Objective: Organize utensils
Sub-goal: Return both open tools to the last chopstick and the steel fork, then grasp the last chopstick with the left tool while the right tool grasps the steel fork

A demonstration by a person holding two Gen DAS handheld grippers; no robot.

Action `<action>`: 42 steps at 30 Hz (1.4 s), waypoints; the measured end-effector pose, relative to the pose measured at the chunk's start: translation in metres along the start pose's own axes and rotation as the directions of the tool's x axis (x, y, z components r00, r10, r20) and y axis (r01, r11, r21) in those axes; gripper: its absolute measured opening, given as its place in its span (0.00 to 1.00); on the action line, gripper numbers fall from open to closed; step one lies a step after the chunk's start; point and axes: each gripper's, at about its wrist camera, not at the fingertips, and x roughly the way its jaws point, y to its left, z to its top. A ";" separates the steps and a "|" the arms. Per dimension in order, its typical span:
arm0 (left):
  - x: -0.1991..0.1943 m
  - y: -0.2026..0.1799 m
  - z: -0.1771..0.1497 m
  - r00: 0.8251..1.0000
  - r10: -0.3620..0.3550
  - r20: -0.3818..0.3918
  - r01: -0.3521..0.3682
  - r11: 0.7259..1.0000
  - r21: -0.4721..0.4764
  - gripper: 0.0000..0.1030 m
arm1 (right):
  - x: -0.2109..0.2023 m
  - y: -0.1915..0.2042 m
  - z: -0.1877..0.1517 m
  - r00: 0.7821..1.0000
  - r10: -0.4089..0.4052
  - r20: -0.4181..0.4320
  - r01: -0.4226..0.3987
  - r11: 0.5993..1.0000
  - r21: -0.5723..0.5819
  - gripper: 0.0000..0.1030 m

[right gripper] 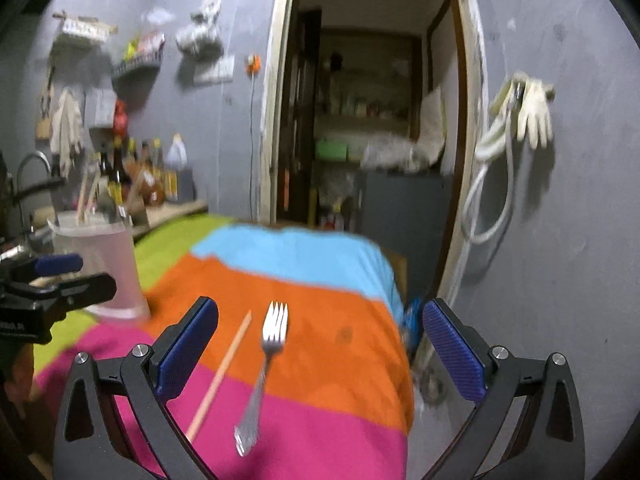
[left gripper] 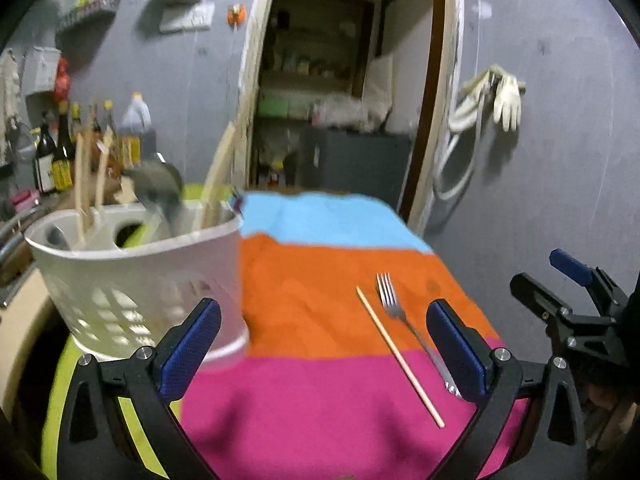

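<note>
No brand or label can be read anywhere in these two blurred wrist views: the bottles [left gripper: 60, 148] lined up on the counter at the far left wear yellow labels whose print is smeared past reading, and white lettering on the black gripper body at the left edge of the right view is too small to make out. The left gripper [left gripper: 324, 344] hovers above the striped cloth [left gripper: 320, 280] with its blue pads spread wide and nothing between them; the right gripper [right gripper: 320, 346] hangs over the same cloth, equally wide and empty. A fork [right gripper: 262, 364] lies on the cloth with its tines on the orange stripe and its handle on the pink one, and a single chopstick [right gripper: 220, 376] lies just to its left, close but apart. In the left view the fork's handle end slips behind the right-hand pad [left gripper: 456, 352]. A white basket [left gripper: 136, 280] stands at the cloth's left edge, holding upright chopsticks [left gripper: 90, 184] and a grey utensil [left gripper: 160, 184] blurred beyond naming; its base is partly covered by the left-hand pad. In the right view the basket is half hidden behind the other gripper. White gloves [left gripper: 506, 100] hang on the grey wall beside an open doorway [left gripper: 340, 80], whose shelves are dim and indistinct.
</note>
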 end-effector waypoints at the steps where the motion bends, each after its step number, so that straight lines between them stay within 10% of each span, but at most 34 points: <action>1: 0.008 -0.003 -0.003 1.000 -0.001 -0.031 0.001 1.000 0.009 0.98 | 0.006 -0.002 -0.005 0.999 0.006 -0.040 -0.006 1.000 0.002 1.00; 12: 0.069 -0.014 -0.008 0.953 -0.087 -0.290 0.095 0.995 0.013 0.91 | 0.054 -0.021 -0.039 0.913 0.207 -0.351 -0.174 0.977 0.122 0.82; 22: 0.111 -0.015 -0.004 0.861 -0.249 -0.443 0.229 0.968 -0.098 0.44 | 0.071 -0.004 -0.045 0.854 0.271 -0.444 -0.264 0.961 0.078 0.62; 34: 0.147 -0.024 0.009 0.838 -0.207 -0.505 0.182 0.978 -0.100 0.07 | 0.088 -0.002 -0.045 0.837 0.244 -0.490 -0.256 0.966 0.043 0.60; 42: 0.139 -0.009 0.006 0.854 -0.149 -0.499 0.124 0.989 -0.083 0.04 | 0.106 -0.001 -0.040 0.839 0.216 -0.500 -0.234 0.972 0.026 0.59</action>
